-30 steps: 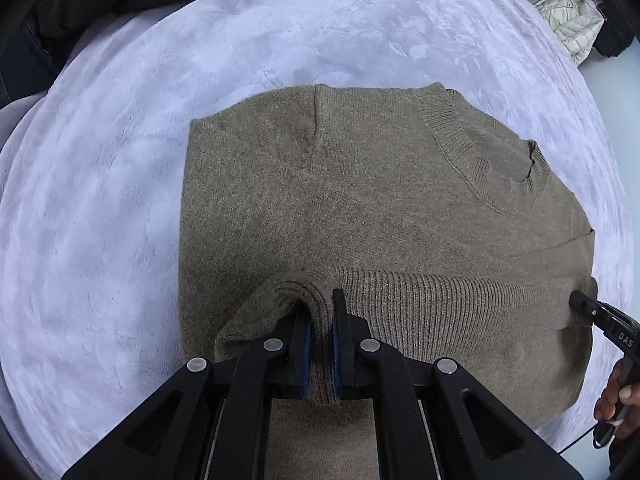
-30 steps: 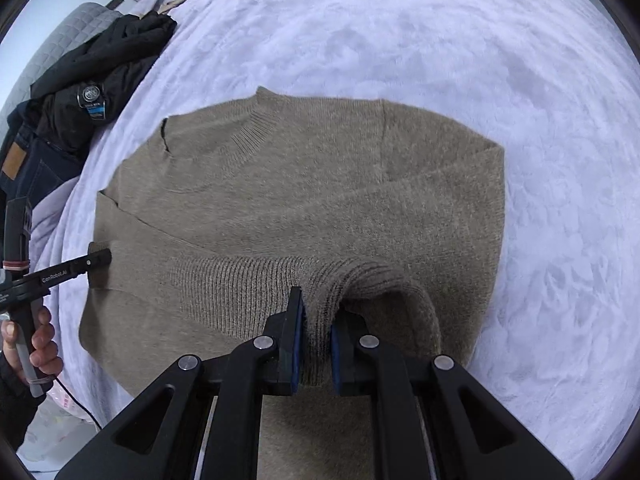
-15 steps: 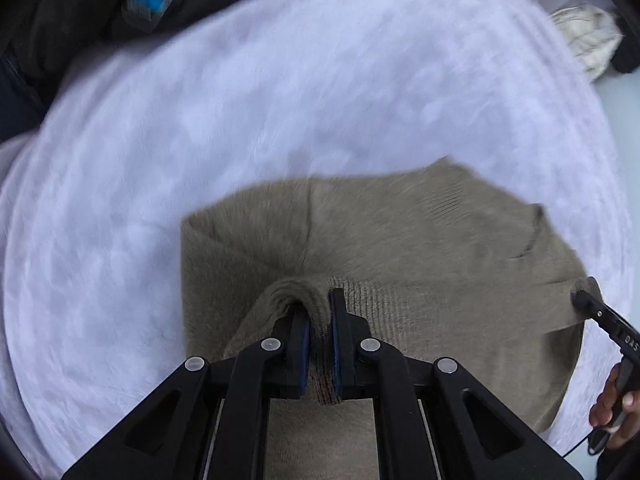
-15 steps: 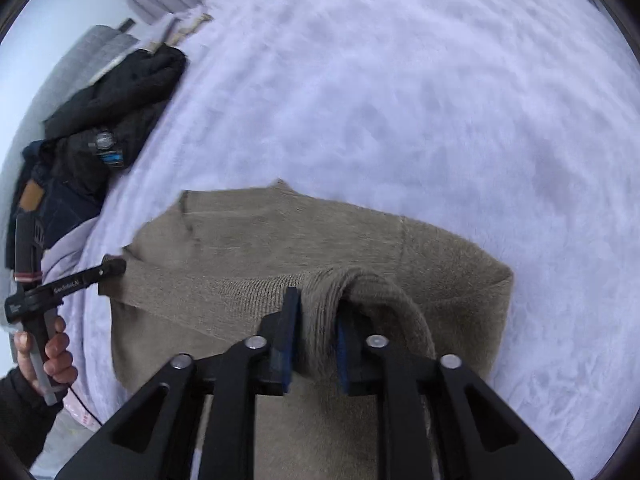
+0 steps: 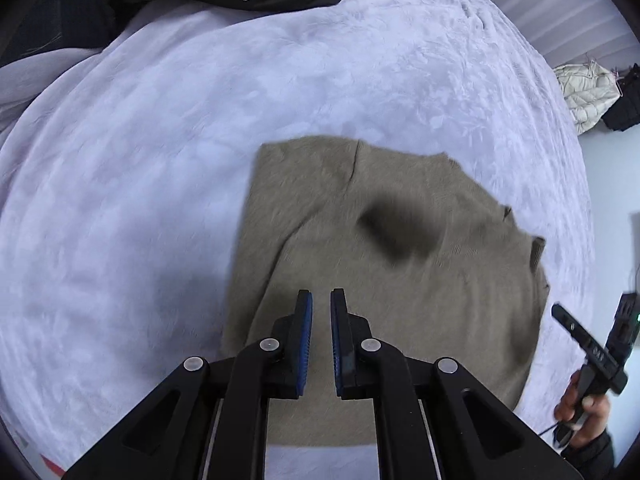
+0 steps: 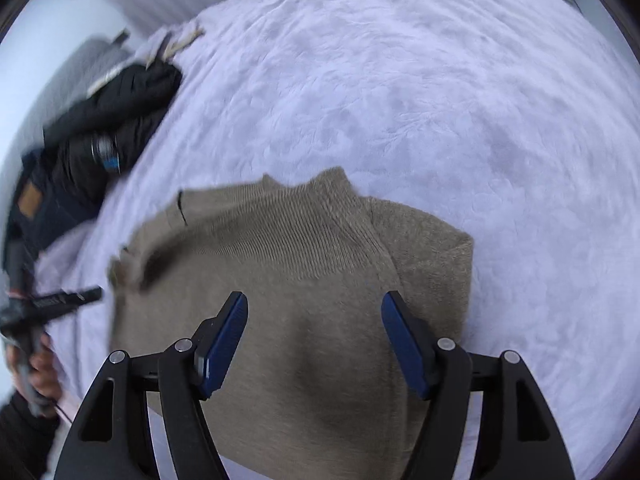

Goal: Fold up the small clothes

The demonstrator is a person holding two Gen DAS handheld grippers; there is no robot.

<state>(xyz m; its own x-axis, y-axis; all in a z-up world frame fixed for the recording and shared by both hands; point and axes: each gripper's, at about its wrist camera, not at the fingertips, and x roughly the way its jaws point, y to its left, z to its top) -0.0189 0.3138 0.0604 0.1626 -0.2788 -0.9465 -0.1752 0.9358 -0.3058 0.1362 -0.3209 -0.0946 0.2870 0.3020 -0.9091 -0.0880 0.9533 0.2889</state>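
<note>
The folded olive-brown knitted sweater (image 5: pixel 384 280) is lying flat on the pale lilac plush bed cover (image 5: pixel 160 160), directly beneath and ahead of both tools. The left tool (image 5: pixel 321 300) is hovering clenched above the sweater with nothing between its blue pads. The right tool (image 6: pixel 314 300) is opening wide, its pads (image 6: pixel 224 336) standing clear of the knit below them.

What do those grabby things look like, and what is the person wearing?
Each gripper is black plastic with two fingers lined with blue pads, on angled arms with cut-out openings and round silver bolts. The left gripper and the right gripper look alike. The person wears a dark sleeve, and a thin black cable hangs near that hand.
</note>
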